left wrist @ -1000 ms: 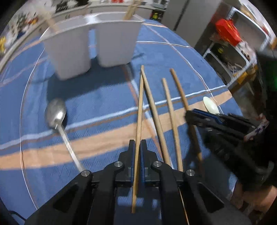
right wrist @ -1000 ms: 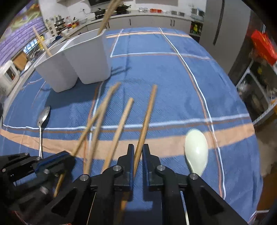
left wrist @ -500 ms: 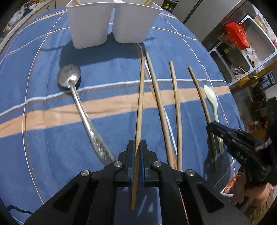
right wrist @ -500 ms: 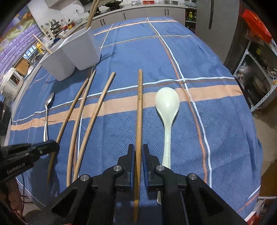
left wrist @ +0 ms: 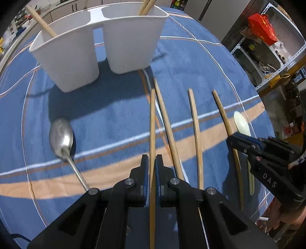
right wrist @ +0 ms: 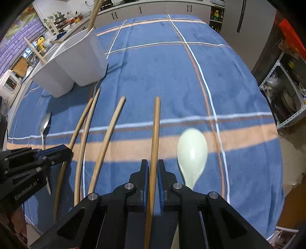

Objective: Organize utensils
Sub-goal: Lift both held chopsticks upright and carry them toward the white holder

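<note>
My left gripper [left wrist: 152, 160] is shut on a wooden chopstick [left wrist: 152, 122] that points toward the white two-compartment holder [left wrist: 99, 44]. My right gripper [right wrist: 152, 164] is shut on another wooden chopstick [right wrist: 155, 126]; it also shows in the left wrist view [left wrist: 232, 139]. Two more chopsticks [left wrist: 195, 124] lie on the blue cloth between the held ones. A metal spoon [left wrist: 62, 138] lies at the left and a pale green spoon [right wrist: 192, 151] at the right. The holder has chopsticks standing in both compartments.
The table is covered by a blue striped cloth [right wrist: 153, 63]. Its right edge drops off toward metal shelves [left wrist: 267, 47] and a red bag [left wrist: 262, 24]. Kitchen counters [right wrist: 133, 7] lie beyond the far edge.
Both grippers have moved forward toward the holder with their chopsticks still gripped. The holder now looks much nearer in the left wrist view.
</note>
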`<state>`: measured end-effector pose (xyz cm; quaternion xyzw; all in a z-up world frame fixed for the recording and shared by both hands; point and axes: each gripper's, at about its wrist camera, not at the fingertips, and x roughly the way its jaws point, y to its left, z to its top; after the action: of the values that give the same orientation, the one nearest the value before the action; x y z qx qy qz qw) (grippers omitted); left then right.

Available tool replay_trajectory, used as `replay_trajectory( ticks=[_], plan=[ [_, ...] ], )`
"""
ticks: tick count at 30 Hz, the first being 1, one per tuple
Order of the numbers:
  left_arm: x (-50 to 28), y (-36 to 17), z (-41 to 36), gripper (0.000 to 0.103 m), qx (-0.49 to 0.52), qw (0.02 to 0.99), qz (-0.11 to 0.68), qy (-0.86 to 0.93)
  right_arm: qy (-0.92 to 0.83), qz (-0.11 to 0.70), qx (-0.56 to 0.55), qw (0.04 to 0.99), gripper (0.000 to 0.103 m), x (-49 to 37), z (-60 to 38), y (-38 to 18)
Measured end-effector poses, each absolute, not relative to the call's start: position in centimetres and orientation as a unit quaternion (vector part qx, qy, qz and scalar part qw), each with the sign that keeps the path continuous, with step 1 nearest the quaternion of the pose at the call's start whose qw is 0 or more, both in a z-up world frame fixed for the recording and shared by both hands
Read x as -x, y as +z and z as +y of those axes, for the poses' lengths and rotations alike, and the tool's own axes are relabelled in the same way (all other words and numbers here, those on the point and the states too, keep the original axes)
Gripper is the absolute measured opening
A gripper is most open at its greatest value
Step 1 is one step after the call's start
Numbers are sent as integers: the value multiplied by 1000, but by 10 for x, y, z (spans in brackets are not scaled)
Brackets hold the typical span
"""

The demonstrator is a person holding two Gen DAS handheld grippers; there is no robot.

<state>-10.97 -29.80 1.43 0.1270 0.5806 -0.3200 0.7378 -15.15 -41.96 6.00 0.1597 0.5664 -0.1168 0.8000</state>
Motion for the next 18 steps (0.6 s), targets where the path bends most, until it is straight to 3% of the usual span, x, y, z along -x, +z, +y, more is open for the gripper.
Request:
replay_trajectory(
  ticks=[15, 18],
  plan=[
    [107, 13, -313, 6, -135, 765, 537, -328, -159, 554, -116, 809, 10, 118, -407, 62],
    [108, 12, -307, 5, -108, 764, 535, -344, -125, 534, -158, 821, 7, 125, -407, 64]
  ],
)
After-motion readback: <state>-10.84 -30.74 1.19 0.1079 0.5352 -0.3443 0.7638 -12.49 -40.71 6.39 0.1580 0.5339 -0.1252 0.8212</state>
